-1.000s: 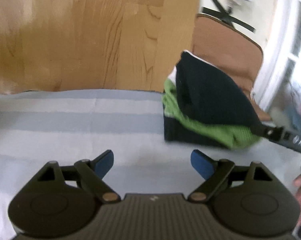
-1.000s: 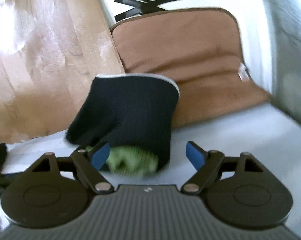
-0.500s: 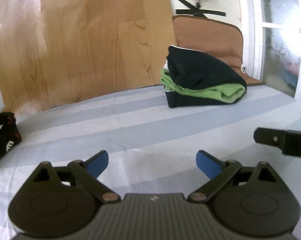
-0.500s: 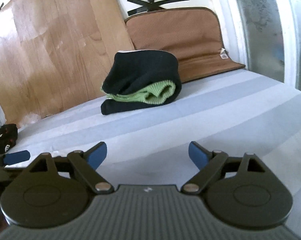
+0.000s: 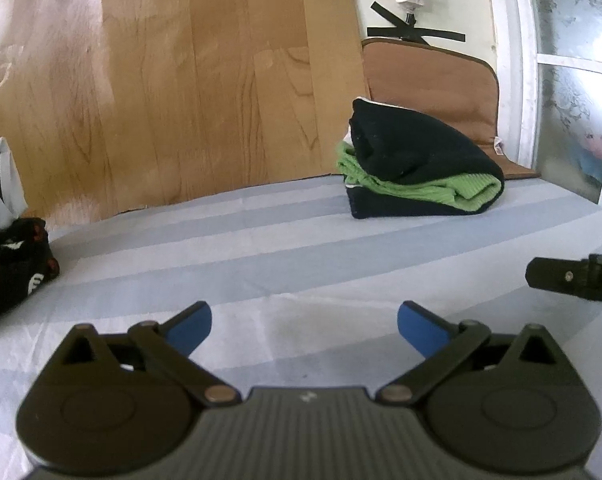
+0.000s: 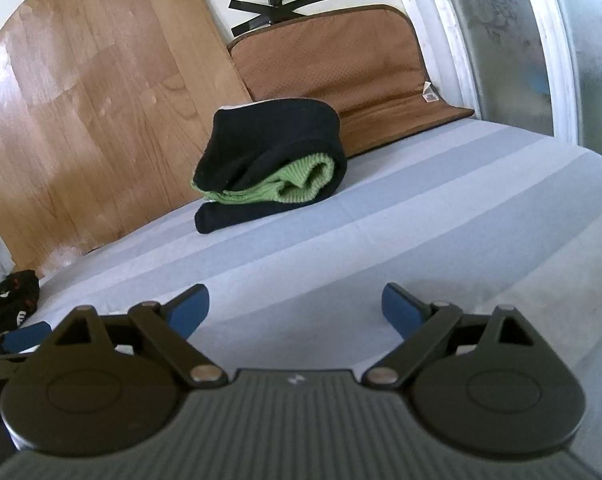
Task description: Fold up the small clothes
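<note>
Right wrist: both tongs (image 6: 295,307) spread and empty, folded clothes (image 6: 269,172) ahead, brown cushion (image 6: 341,68) behind.

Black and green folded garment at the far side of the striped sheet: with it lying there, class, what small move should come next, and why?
Probably swing the left gripper toward the unfolded black patterned garment at the sheet's left edge. The folded garment lies finished, and both grippers' jaws stand open and empty.

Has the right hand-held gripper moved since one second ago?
Yes. The right hand-held gripper has backed away from the folded clothes: they were right at its fingertips, now they lie far ahead near the brown cushion. Its jaws have been opening, empty.
</note>
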The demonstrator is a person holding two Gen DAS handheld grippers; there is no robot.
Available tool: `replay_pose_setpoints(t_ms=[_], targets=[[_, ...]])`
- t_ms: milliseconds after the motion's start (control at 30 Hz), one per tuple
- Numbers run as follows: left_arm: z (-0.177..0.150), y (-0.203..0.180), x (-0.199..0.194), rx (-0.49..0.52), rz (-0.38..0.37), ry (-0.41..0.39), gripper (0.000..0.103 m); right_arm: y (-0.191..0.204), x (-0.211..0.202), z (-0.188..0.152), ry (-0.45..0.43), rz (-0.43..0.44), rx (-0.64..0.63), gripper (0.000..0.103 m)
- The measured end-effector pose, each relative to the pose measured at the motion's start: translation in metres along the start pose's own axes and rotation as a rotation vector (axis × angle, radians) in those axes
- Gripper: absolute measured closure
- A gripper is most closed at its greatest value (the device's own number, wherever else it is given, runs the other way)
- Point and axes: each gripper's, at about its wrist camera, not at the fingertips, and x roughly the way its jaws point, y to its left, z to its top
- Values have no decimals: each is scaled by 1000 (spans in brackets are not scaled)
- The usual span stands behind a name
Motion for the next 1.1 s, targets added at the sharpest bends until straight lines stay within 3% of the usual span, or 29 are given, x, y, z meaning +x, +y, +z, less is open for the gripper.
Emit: replay_pose_setpoints(t_ms=[500, 800, 1100], targets=[[-1, 2, 2, -10, -23, 19, 0, -2, -2, -2, -7, 21, 28, 7], [-4, -3, -6, 20, -35, -37, 0, -4, -3, -1, -8, 26, 37, 7], [-2, 4, -4, -21, -59, -30, 0, -4, -2, -2, -9, 30, 45, 6]])
